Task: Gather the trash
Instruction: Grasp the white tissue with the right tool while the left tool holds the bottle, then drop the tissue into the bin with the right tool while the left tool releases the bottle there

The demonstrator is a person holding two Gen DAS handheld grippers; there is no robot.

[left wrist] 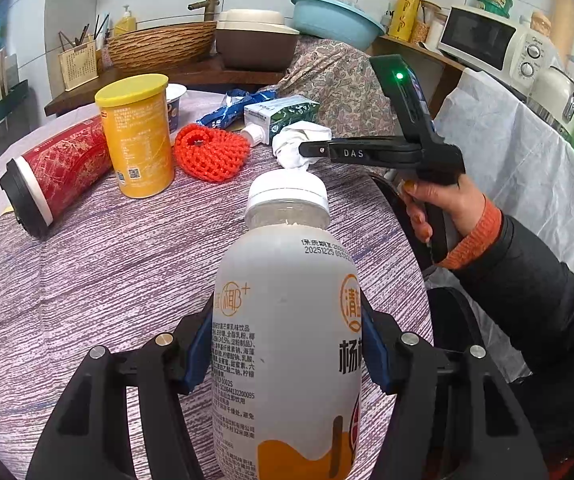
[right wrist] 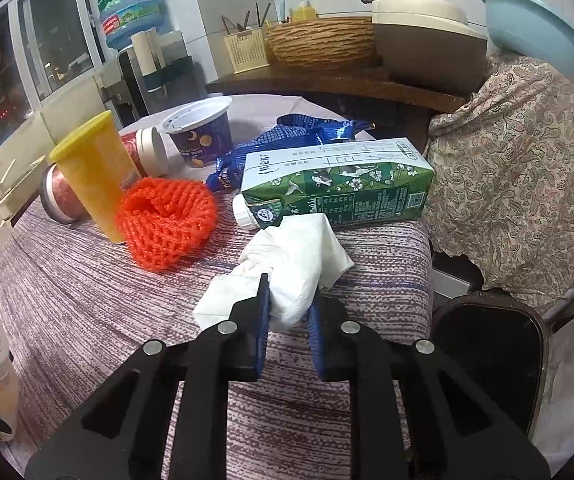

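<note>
Claws both tilt downward over the surface [right wrist: 87,300]. Right claw [right wrist: 287,312] pinches the crumpled tissue [right wrist: 291,264] near the surface's right edge, beside the milk carton [right wrist: 339,188]. Left claw [left wrist: 287,344] clamps the white bottle [left wrist: 287,320], held upright.

Back counter: a woven basket [right wrist: 323,42] sits beside a brown cooker [right wrist: 423,46], with a blue basin [left wrist: 335,20] on the paisley cloth [right wrist: 519,152]. Microwave [left wrist: 491,42] on the right, water jug [right wrist: 131,2] far left by the window [right wrist: 27,64].
</note>
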